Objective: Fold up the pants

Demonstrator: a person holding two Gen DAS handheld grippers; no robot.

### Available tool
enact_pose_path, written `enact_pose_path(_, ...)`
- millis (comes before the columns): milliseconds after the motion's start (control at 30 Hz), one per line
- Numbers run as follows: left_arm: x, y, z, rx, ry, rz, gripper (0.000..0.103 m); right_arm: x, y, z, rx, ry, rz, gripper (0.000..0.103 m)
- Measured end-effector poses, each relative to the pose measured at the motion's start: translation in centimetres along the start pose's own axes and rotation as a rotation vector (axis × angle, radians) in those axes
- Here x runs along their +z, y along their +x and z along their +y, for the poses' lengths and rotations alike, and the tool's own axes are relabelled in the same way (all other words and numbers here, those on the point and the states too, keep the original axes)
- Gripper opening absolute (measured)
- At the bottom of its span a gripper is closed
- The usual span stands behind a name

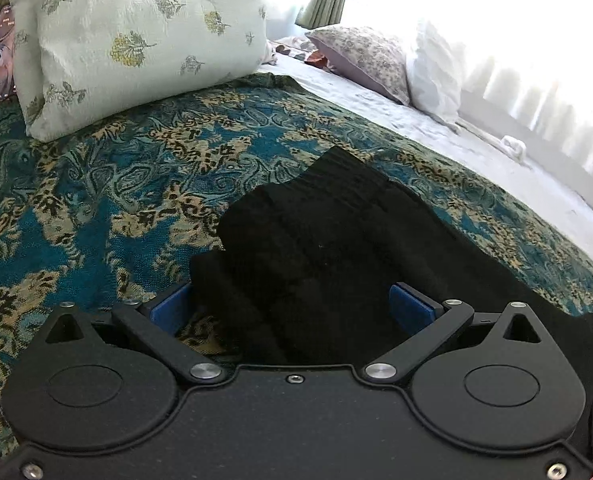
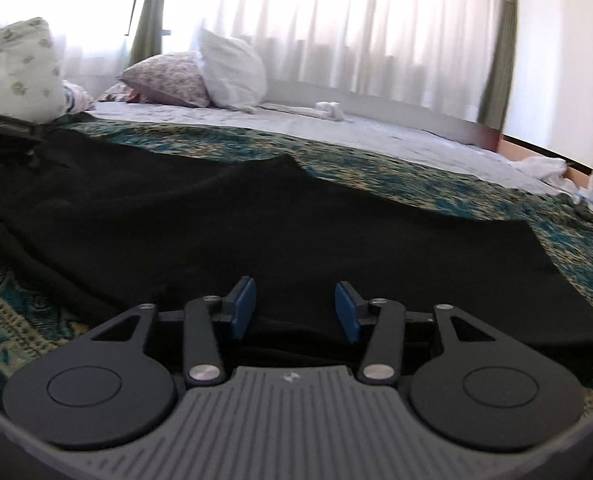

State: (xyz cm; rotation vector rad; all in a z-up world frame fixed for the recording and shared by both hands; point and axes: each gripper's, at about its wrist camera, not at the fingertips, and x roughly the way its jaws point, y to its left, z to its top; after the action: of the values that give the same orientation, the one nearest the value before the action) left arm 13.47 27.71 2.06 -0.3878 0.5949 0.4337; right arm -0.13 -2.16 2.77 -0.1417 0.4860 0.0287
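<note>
Black pants lie on a teal and gold patterned bedspread. In the left wrist view my left gripper is wide open, its blue pads either side of a bunched end of the pants, low over the cloth. In the right wrist view the pants spread flat and wide across the bedspread. My right gripper is open, its blue pads straddling the near edge of the black cloth. Neither gripper holds anything.
A pale green floral pillow stands at the back left. A purple floral pillow and a white pillow lie on a white sheet by the curtained window. A wooden bed edge is at far right.
</note>
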Motion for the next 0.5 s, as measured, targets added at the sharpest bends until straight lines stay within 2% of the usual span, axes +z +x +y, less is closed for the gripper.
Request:
enact_pose_path(33, 0.0, -0.1, -0.1, 0.003, 0.002, -0.001, 0.097, 0.0, 0.0, 0.0, 0.001, -0.002, -0.002, 0.057)
enact_pose_path(67, 0.0, -0.4, -0.1, 0.014, -0.003, -0.015, 0.086, 0.0, 0.0, 0.0, 0.004, -0.001, -0.003, 0.057)
enact_pose_path(100, 0.0, -0.8, -0.2, 0.039, -0.008, -0.039, 0.052, 0.1, -0.2, -0.1, 0.018, 0.007, -0.006, 0.057)
enact_pose_path(133, 0.0, -1.5, -0.3, 0.064, -0.006, -0.066, 0.031, 0.1, -0.5, -0.4, 0.045, 0.025, -0.007, 0.060)
enact_pose_path(167, 0.3, -2.0, -0.4, 0.052, 0.003, -0.078, 0.027, 0.1, -0.8, -1.0, 0.073, 0.047, -0.009, 0.064)
enact_pose_path(233, 0.8, -4.0, -1.0, 0.013, 0.022, -0.133, 0.019, 0.1, -1.4, -2.4, 0.143, 0.105, -0.010, 0.065)
enact_pose_path(300, 1.2, -6.1, -2.7, -0.033, 0.082, -0.188, 0.018, 0.2, -1.9, -4.0, 0.177, 0.159, -0.016, 0.065)
enact_pose_path(433, 1.8, -10.8, -8.3, -0.172, 0.194, -0.248, 0.017, 0.3, -3.3, -8.4, 0.154, 0.277, -0.055, 0.065)
enact_pose_path(500, 1.5, -13.5, -12.2, -0.292, 0.280, -0.254, 0.018, 0.3, -4.0, -11.1, 0.130, 0.343, -0.072, 0.065)
